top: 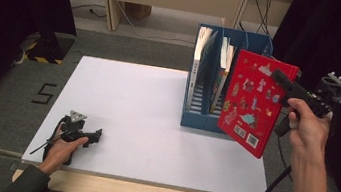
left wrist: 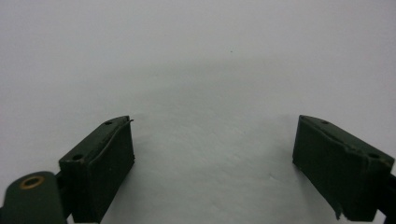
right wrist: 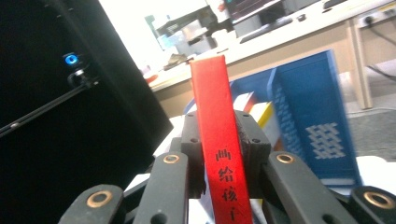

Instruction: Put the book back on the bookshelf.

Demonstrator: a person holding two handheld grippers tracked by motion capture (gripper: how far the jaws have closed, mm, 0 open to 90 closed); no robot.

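High view: one red book (top: 253, 101) (clamped), one blue rack (top: 199, 120).

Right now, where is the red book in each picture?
High view: the red book is at the right, held up in the air by the right gripper, in front of the blue file rack.
Left gripper view: bare white table between open jaws.
Right gripper view: its red spine stands up the middle, clamped between the jaws.
Shared landmark: the blue file rack.
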